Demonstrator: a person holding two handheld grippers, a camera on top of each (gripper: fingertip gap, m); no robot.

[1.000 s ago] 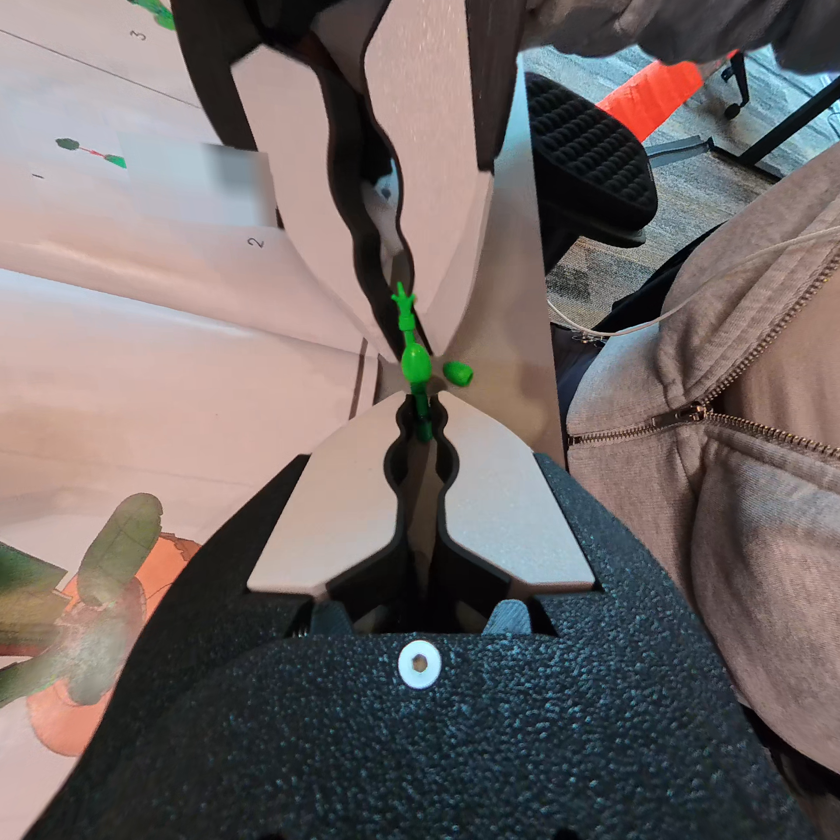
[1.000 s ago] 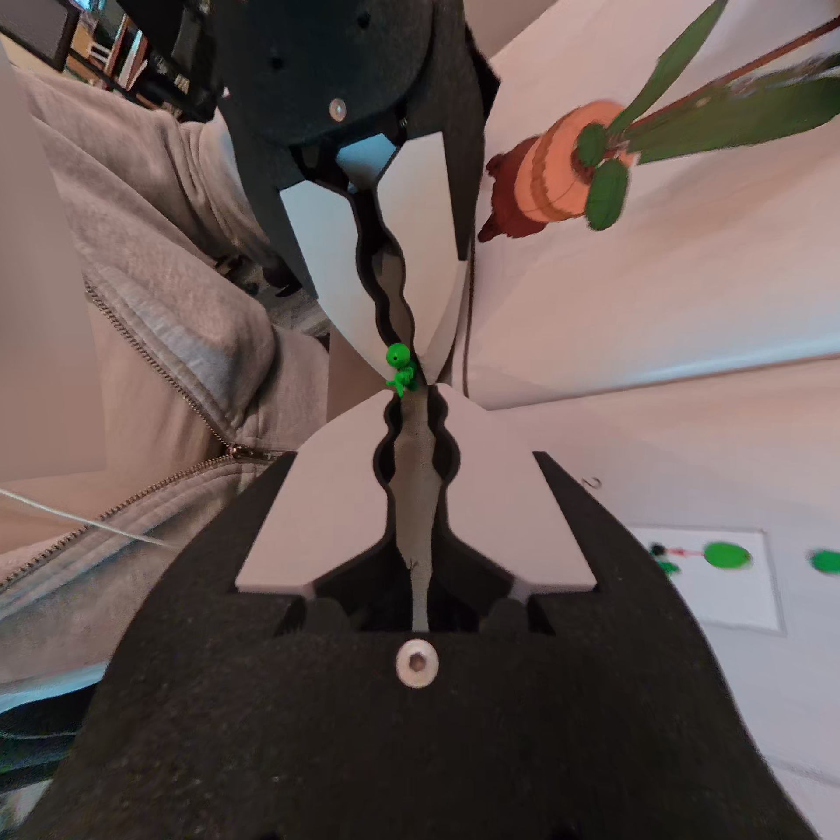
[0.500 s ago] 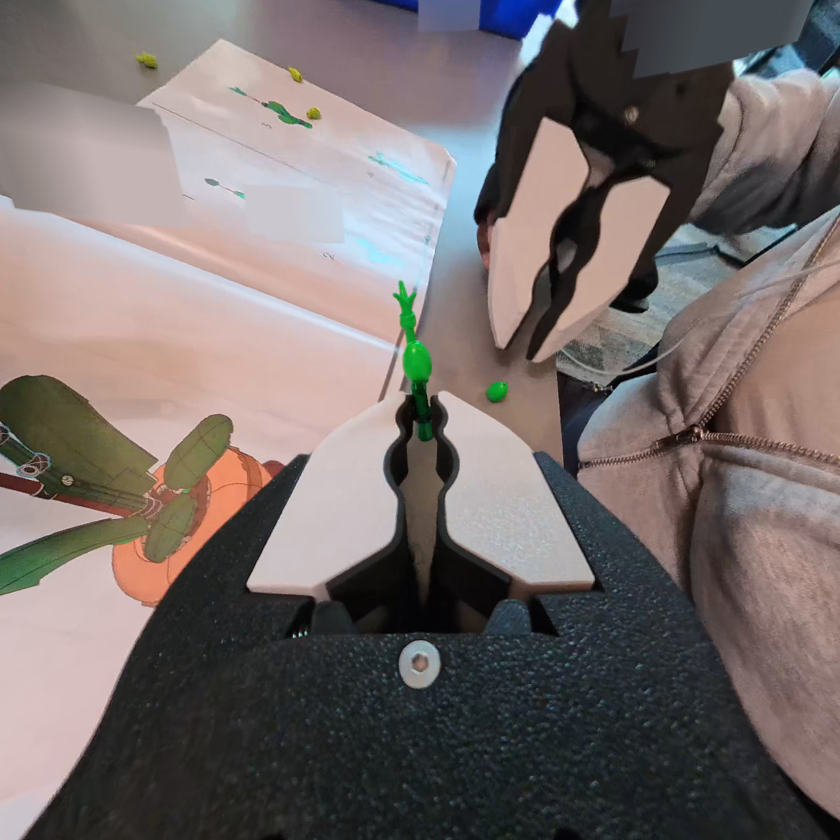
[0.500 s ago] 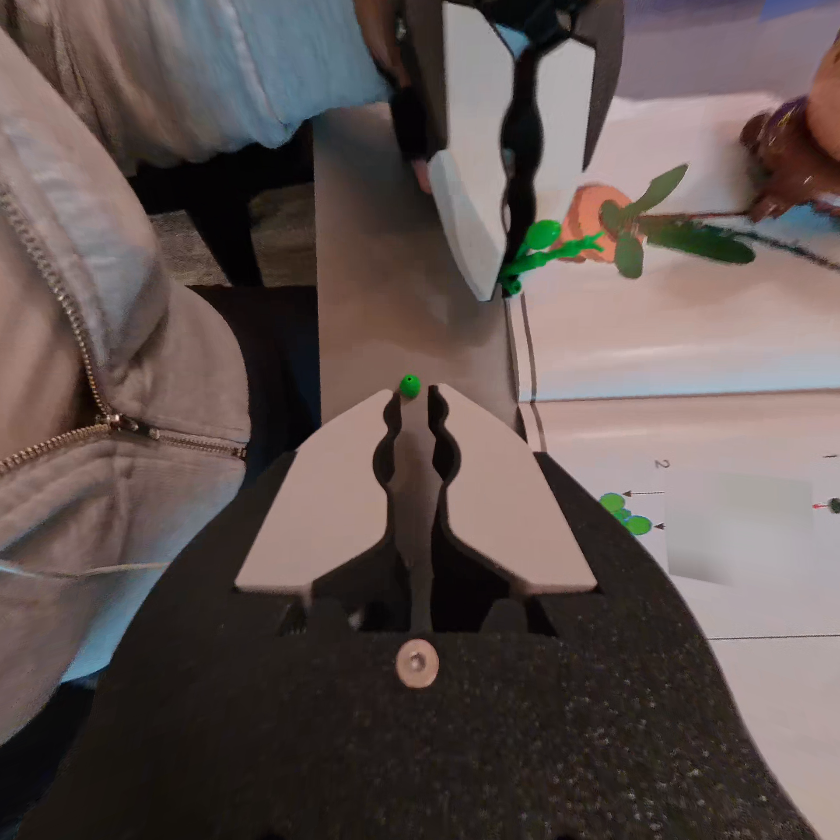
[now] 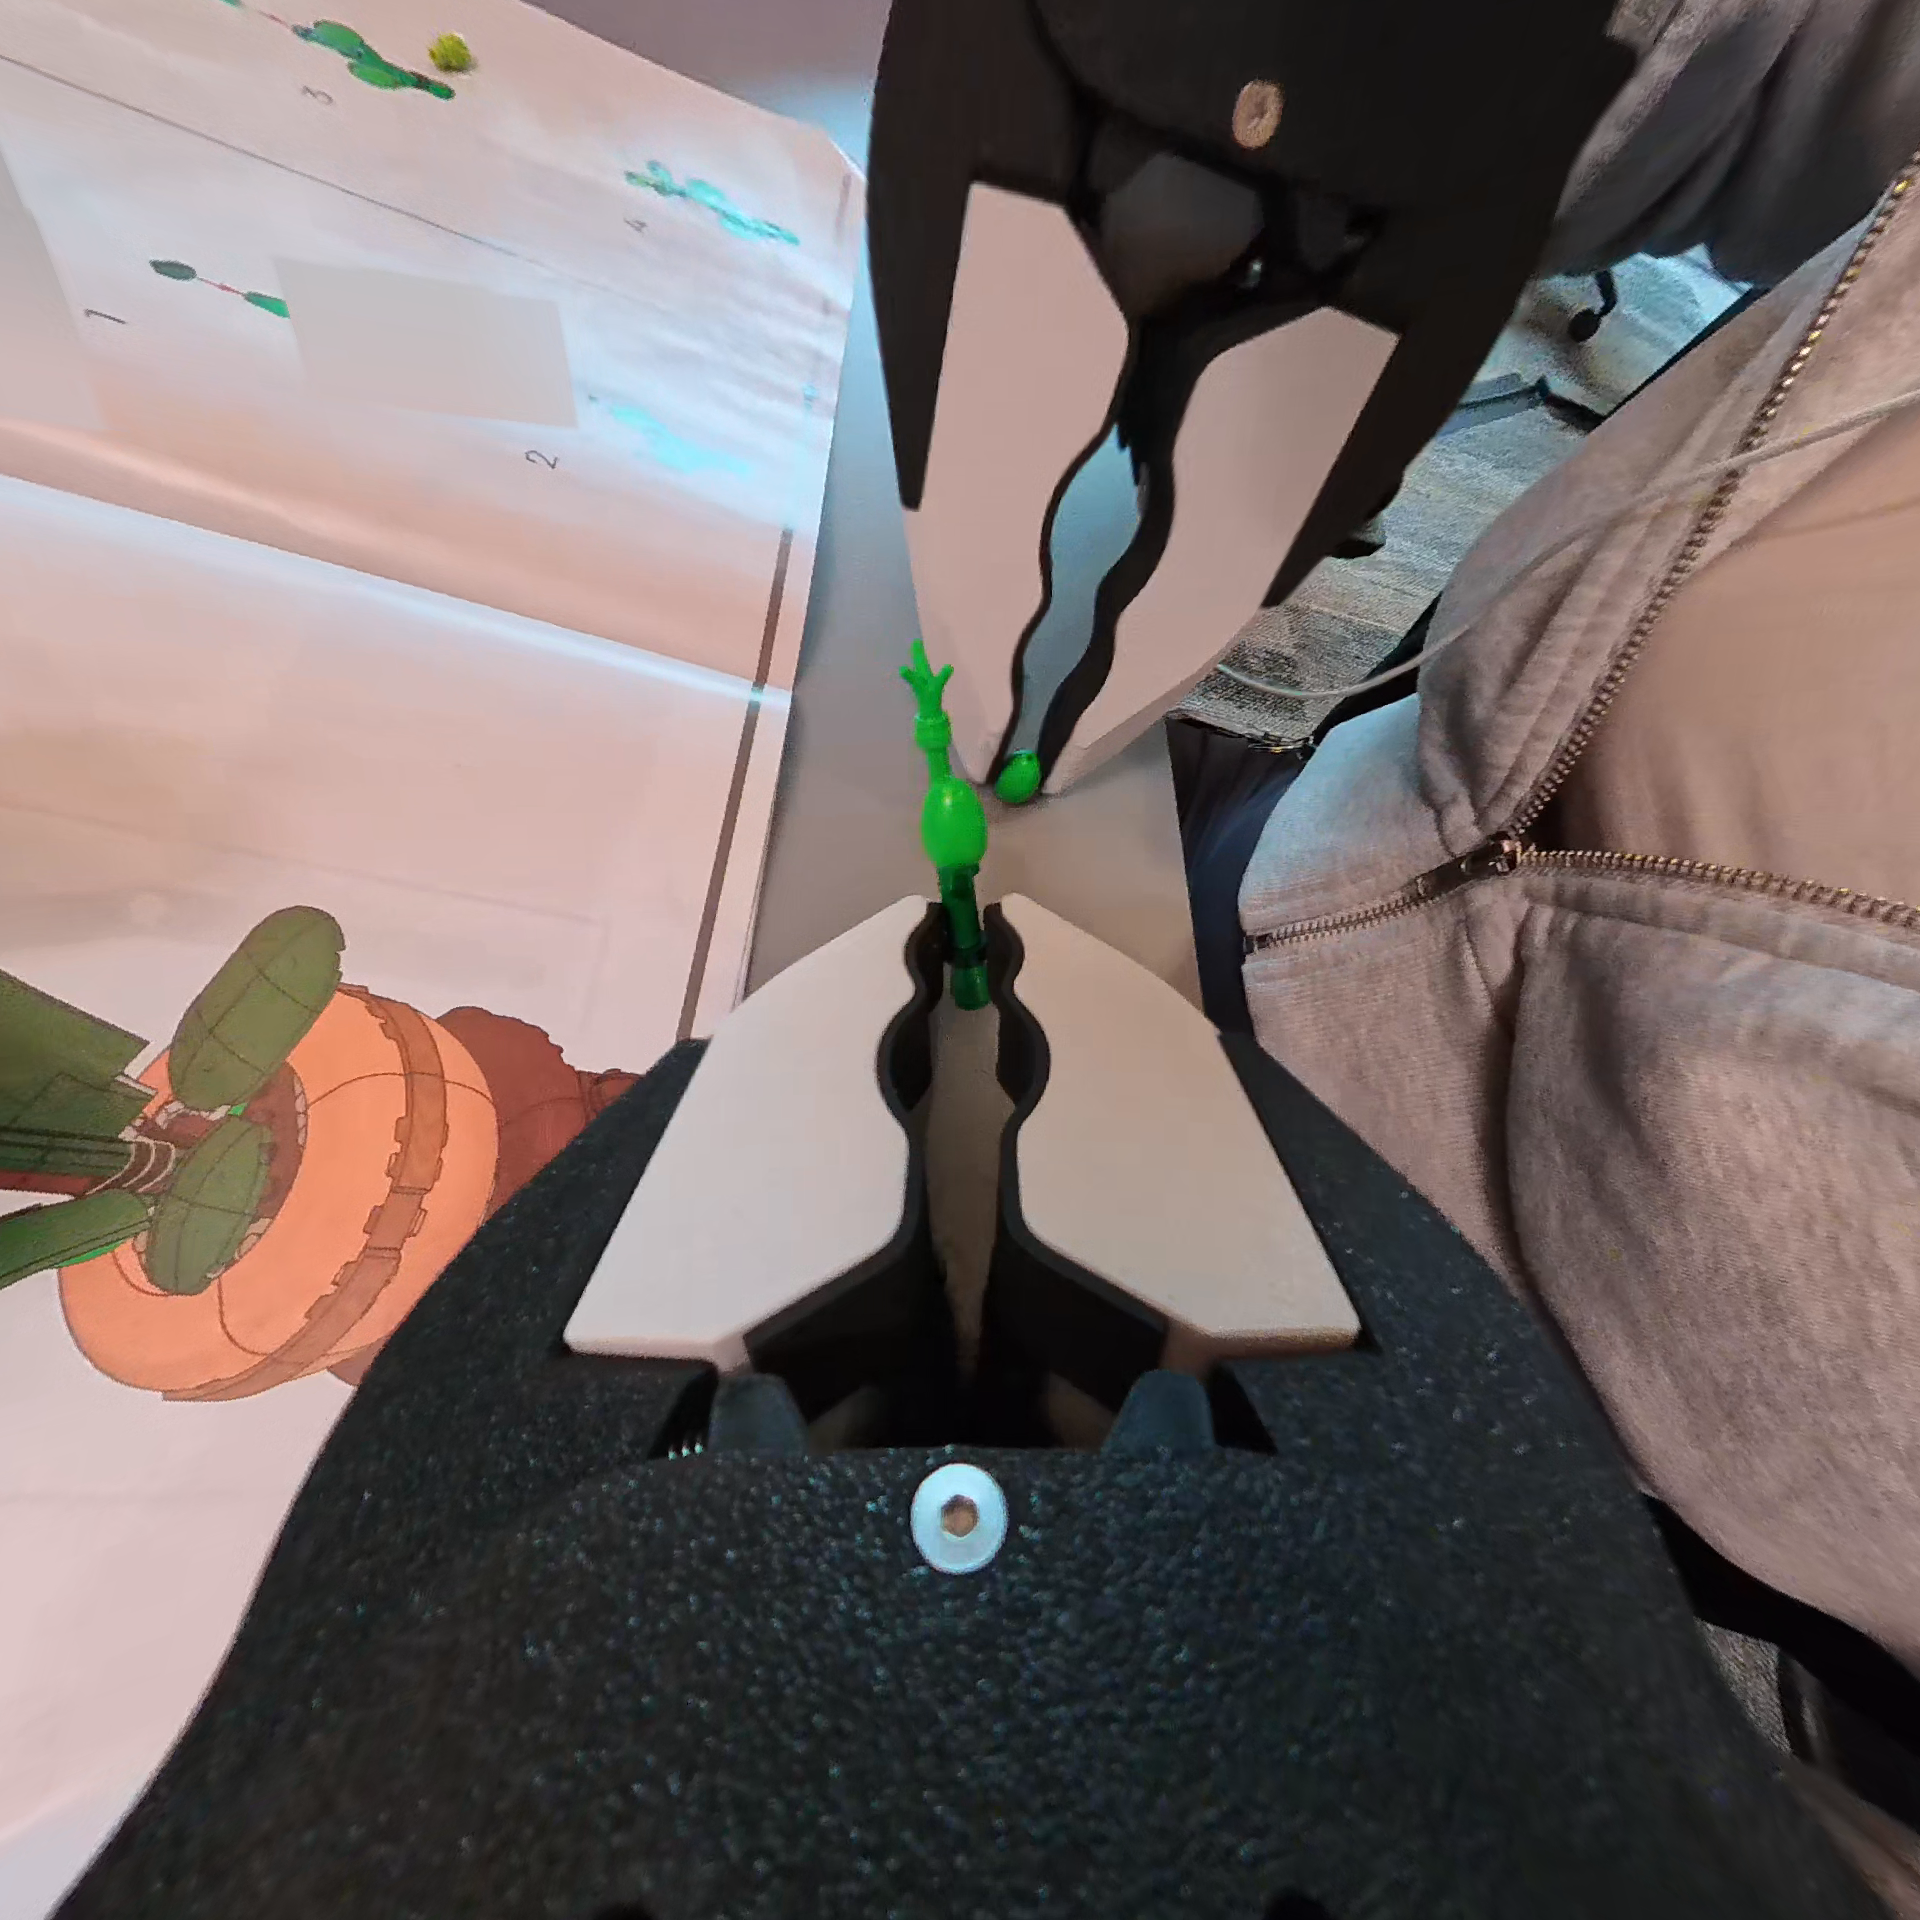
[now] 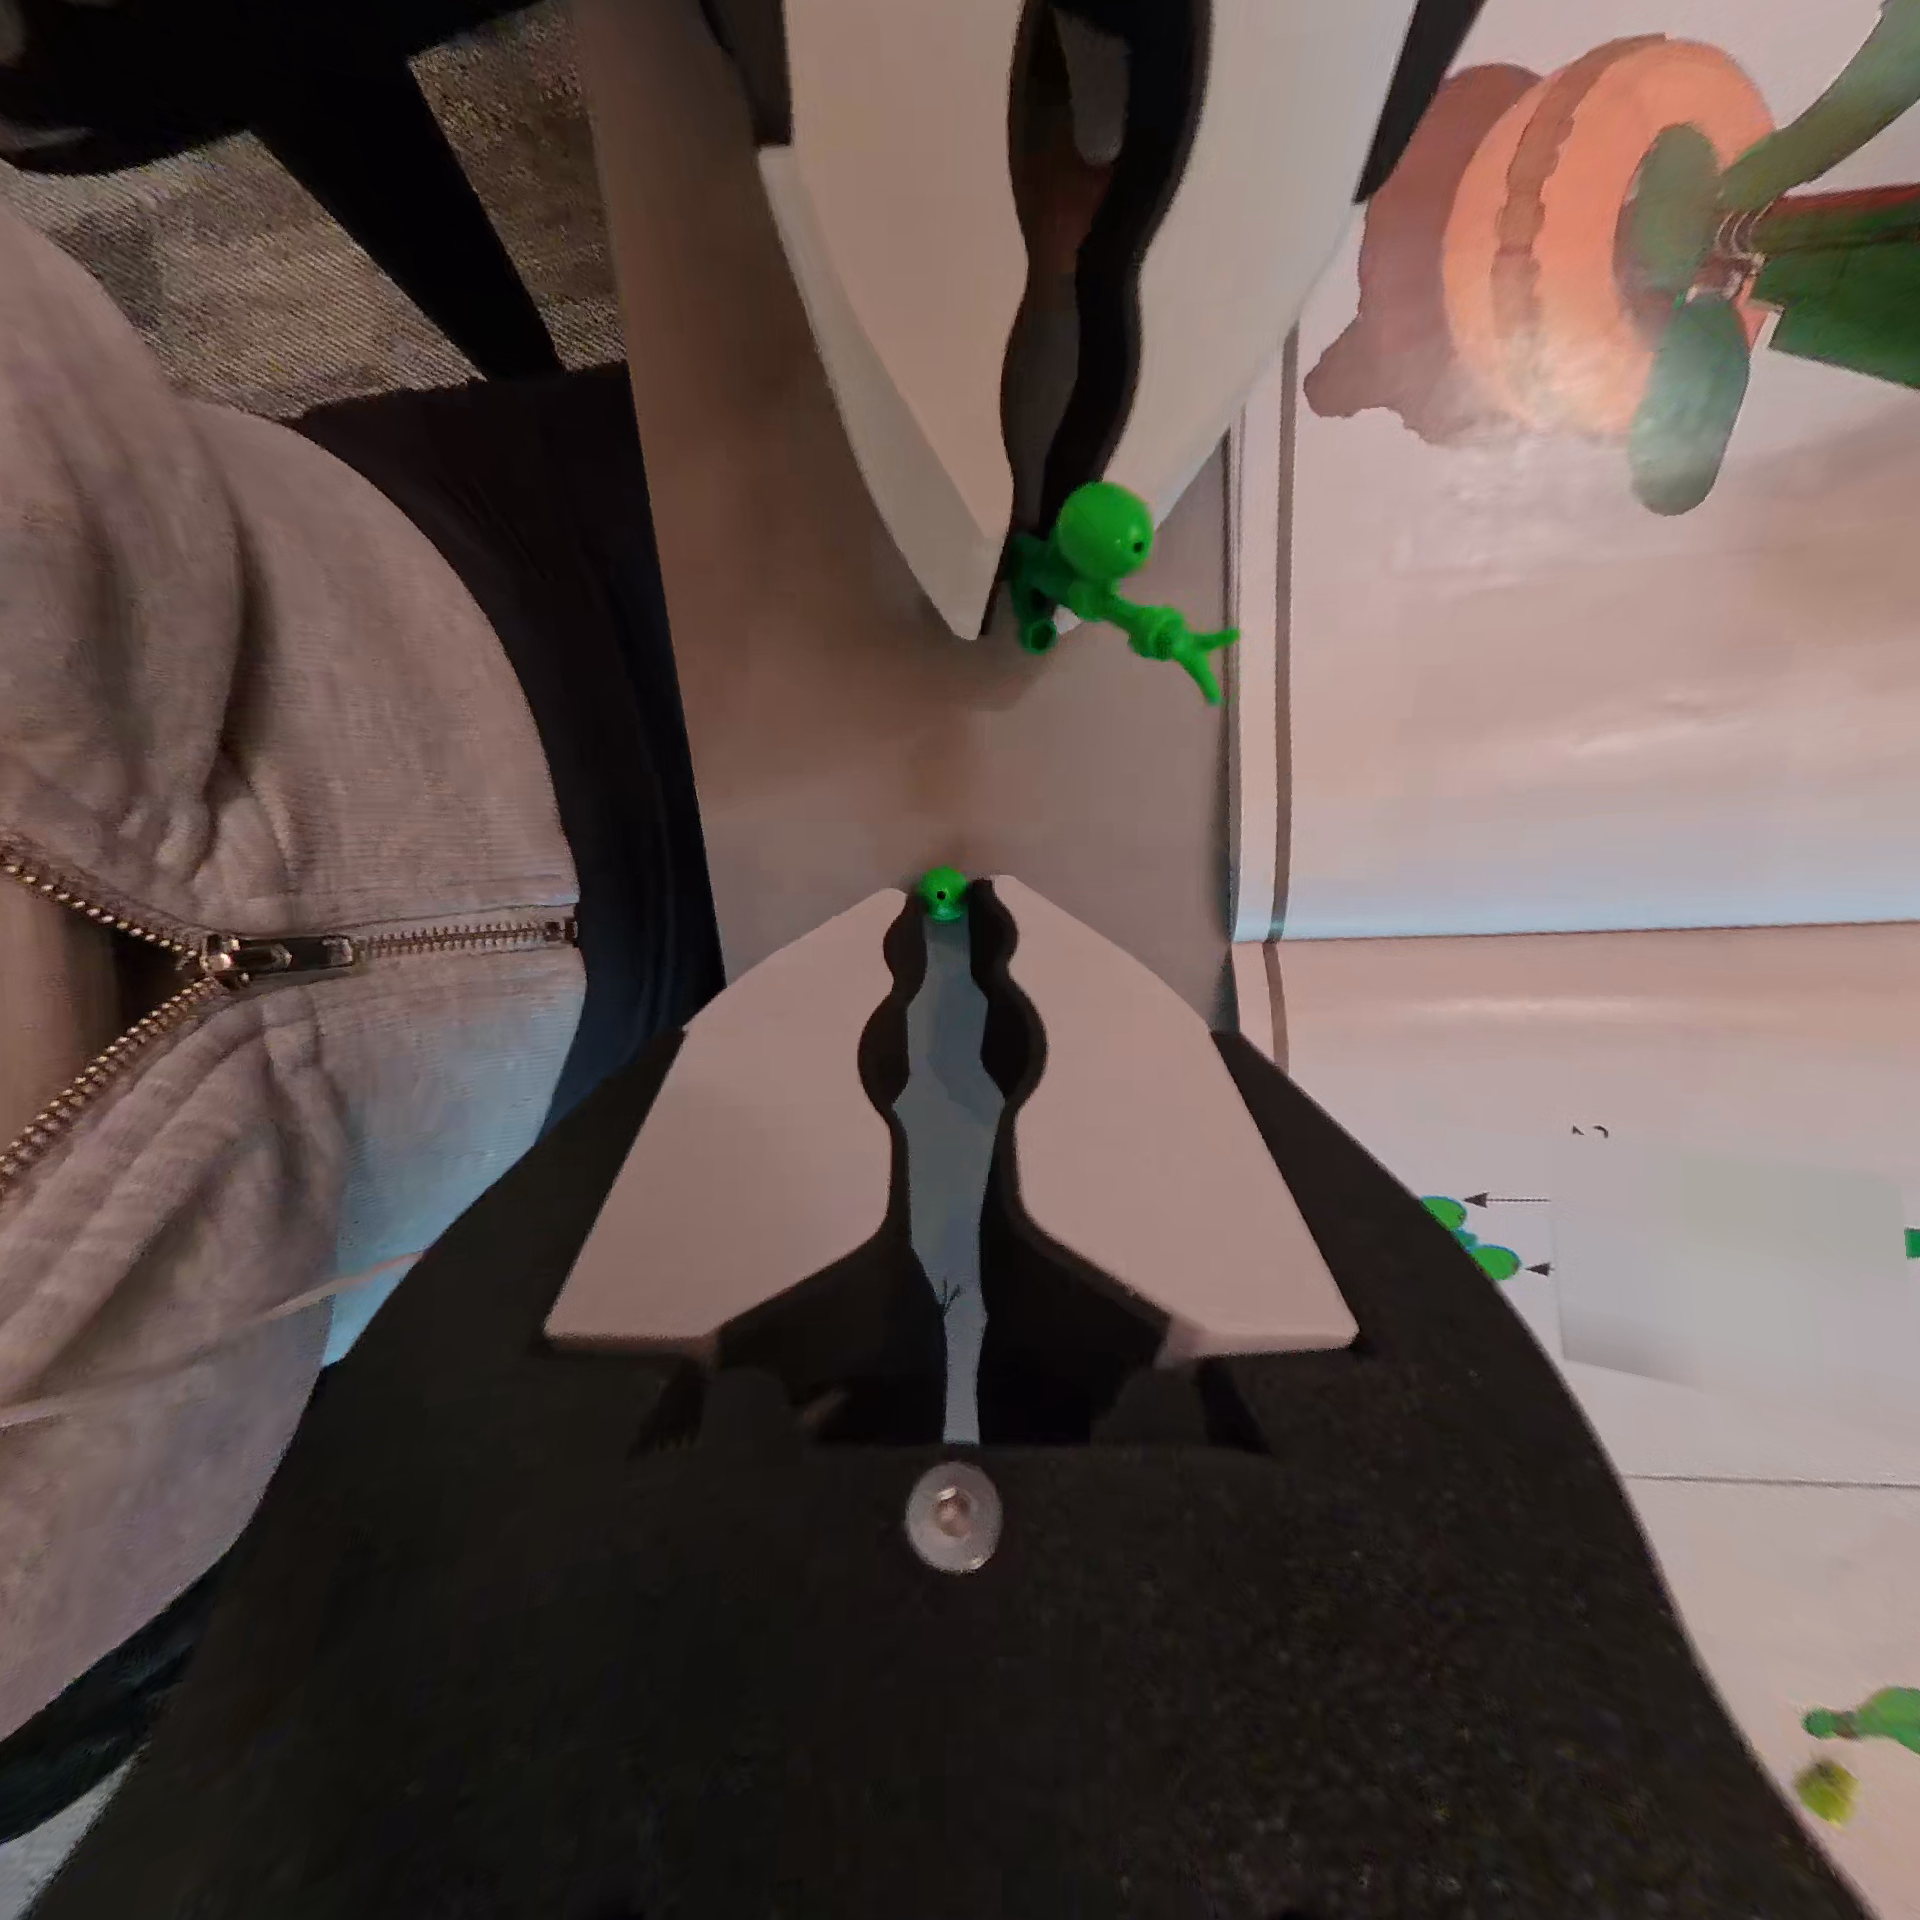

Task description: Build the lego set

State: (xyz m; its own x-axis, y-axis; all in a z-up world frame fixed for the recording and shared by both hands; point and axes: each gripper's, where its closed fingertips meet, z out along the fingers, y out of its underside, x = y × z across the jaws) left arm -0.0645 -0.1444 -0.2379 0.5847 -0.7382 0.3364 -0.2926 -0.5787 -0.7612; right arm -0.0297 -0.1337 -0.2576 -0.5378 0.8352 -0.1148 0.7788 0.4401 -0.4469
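Observation:
My left gripper [image 5: 961, 914] is shut on the lower end of a bright green plant stem [image 5: 954, 821] with a bud and a forked tip, pointing away from me. It also shows in the right wrist view [image 6: 1101, 540], sticking out of the left gripper [image 6: 1013, 613]. A small green bead [image 5: 1018, 777] lies on the grey table [image 5: 1091, 862] just right of the stem. My right gripper [image 5: 1016, 774] stands tips-down on it, one fingertip on each side. In the right wrist view the bead [image 6: 943, 894] sits between the tips of my right gripper [image 6: 954, 902].
The open instruction booklet [image 5: 416, 675] covers the table to the left; it also shows in the right wrist view [image 6: 1558, 779]. A small yellow-green piece [image 5: 450, 49] lies on its far page. A person's grey zipped hoodie [image 5: 1610, 1039] is close beside the table edge. The grippers' ends are close to 5 centimeters from one another. The small yellow-green piece [image 5: 450, 49] lies around 20 centimeters away from my right fingertips. My right wrist view [image 6: 1823, 1787] looks at it from another angle.
A second ago the grippers met tip to tip over the stem. The bead then lay loose on the table with the right gripper lifted. Now the right gripper has come down around it.

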